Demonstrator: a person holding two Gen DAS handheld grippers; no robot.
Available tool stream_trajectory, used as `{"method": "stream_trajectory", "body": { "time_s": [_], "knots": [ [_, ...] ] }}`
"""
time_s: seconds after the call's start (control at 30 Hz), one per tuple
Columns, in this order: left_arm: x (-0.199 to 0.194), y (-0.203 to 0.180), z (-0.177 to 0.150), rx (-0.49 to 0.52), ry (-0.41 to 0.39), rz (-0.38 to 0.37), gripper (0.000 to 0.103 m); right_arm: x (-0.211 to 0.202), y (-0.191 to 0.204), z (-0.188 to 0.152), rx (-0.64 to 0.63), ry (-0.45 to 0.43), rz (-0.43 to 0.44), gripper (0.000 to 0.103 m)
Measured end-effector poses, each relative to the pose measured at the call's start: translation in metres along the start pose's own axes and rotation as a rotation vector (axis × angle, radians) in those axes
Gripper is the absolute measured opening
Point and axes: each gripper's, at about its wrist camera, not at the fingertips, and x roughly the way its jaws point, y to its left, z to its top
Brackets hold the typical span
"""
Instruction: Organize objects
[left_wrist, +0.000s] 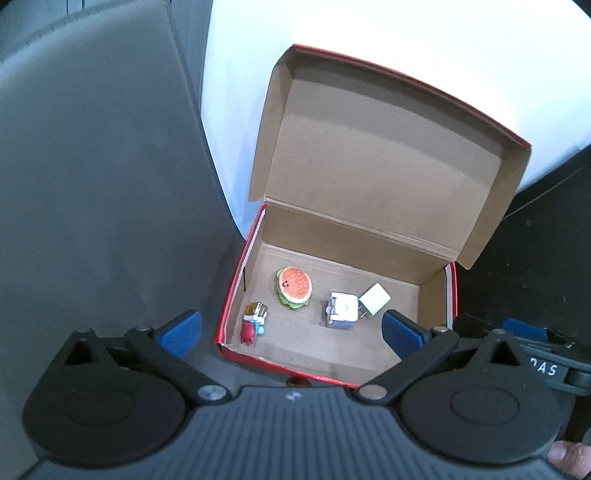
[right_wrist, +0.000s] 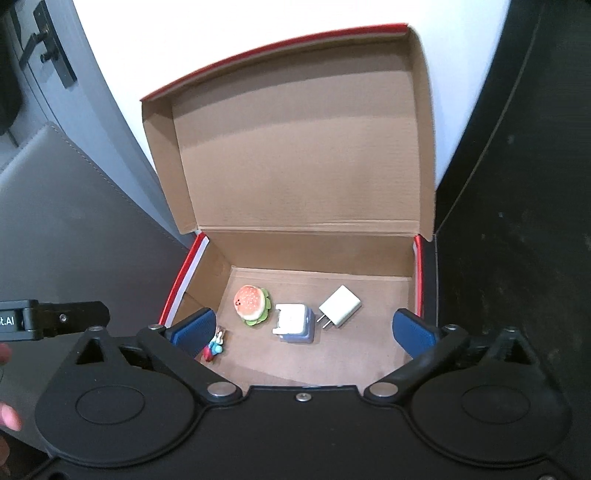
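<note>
Nearest your lens in the left wrist view, the left gripper (left_wrist: 291, 332) has its blue-padded fingers (left_wrist: 181, 332) spread wide with nothing between them, hovering over the front rim of the red cardboard box (left_wrist: 227, 306). Your right gripper (right_wrist: 303, 330) is likewise spread wide and empty above the same box (right_wrist: 177, 288), whose lid (right_wrist: 303, 155) stands raised at 12 o'clock. On the box floor, the burger toy (right_wrist: 252, 305) lies toward 10 o'clock, the blue-and-white cube toy (right_wrist: 294, 324) sits at centre just beside it, and the white plug charger (right_wrist: 339, 306) rests at 2 o'clock. A small red-and-blue figure (left_wrist: 253, 322) lies near the left wall at 8 o'clock
</note>
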Motion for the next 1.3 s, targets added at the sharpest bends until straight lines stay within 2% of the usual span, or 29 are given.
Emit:
{"method": "stream_trajectory", "body": {
  "time_s": [0.83, 1.3],
  "knots": [
    [-0.087, -0.004, -0.06, 0.106, -0.12, -0.04, 0.103, -0.113, 0.012, -0.043, -0.002, -0.12, -0.013, 0.103],
    [-0.125, -0.006, -0.086, 0.172, -0.176, -0.069, 0.103, -0.149, 0.006, -0.068, 0.009, -0.14, 0.006, 0.103]
  ]
}}
